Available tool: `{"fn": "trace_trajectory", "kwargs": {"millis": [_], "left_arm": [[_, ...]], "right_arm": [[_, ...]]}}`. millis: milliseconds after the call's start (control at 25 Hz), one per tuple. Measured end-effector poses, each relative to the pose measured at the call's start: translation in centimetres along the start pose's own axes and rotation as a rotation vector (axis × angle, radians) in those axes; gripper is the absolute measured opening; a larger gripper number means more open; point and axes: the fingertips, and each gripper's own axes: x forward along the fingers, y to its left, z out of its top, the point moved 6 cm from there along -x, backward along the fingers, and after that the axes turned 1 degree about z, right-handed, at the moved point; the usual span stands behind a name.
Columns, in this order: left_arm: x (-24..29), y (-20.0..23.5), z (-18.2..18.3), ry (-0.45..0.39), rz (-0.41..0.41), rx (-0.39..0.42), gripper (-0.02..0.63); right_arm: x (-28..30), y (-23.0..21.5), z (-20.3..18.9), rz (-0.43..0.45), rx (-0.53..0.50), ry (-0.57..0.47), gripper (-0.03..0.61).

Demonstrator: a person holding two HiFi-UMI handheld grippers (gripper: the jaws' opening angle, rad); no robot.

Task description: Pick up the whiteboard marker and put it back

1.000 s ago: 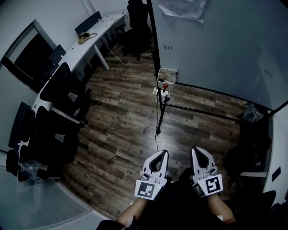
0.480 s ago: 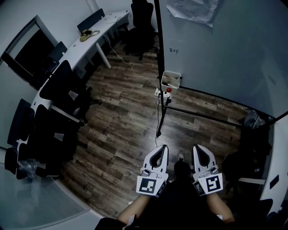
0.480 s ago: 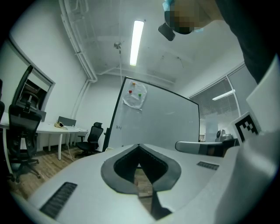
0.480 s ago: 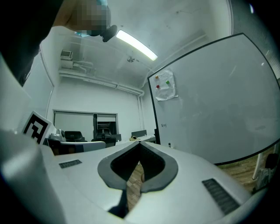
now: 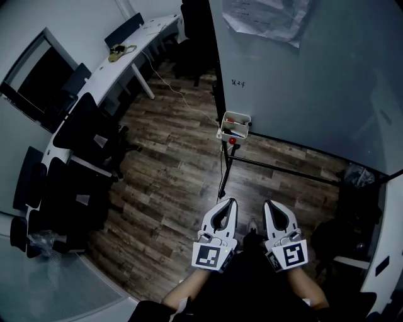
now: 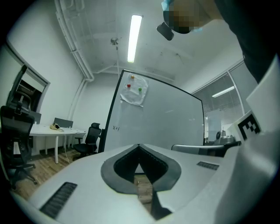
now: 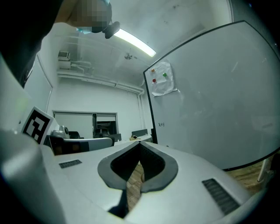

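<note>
One white box (image 5: 228, 133): it hangs at the lower left corner of the whiteboard (image 5: 315, 75), on the black frame, above the wooden floor (image 5: 170, 170).
Whiteboard marker: we cannot pick it out for certain; something red (image 5: 231, 119) shows inside the box, too small to name.
Box and fingers: the box sits well apart from both grippers, ahead of them and roughly in line with the left one.
Left gripper (image 5: 229, 202): we hold it low, close to the body; its fingers are pressed together at the tips, with only floor showing through the hollow behind them.
Right gripper (image 5: 268, 203): it is just beside the left one, fingers likewise closed tip to tip on nothing.
Surroundings: a long white surface (image 5: 126, 56) and dark chairs (image 5: 82, 126) line the left side; a paper sheet (image 5: 267, 19) is stuck near the top of the whiteboard.
</note>
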Motion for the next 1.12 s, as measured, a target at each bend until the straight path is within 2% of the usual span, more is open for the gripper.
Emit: {"fn": "trace_trajectory", "kwargs": {"millis": [200, 800, 1120], "left_arm": [[3.2, 0.7, 0.6, 0.004, 0.012, 0.027, 0.008], [9.7, 0.2, -1.4, 0.064, 0.07, 0.01, 0.008], [11.1, -0.3, -0.8, 0.038, 0.144, 0.036, 0.008]], "right_arm": [[2.5, -2.2, 0.4, 0.013, 0.014, 0.01, 0.015], [6.7, -8.8, 0.4, 0.081, 0.017, 0.054, 0.015], [7.3, -11.1, 0.6, 0.119, 0.018, 0.078, 0.015]]}}
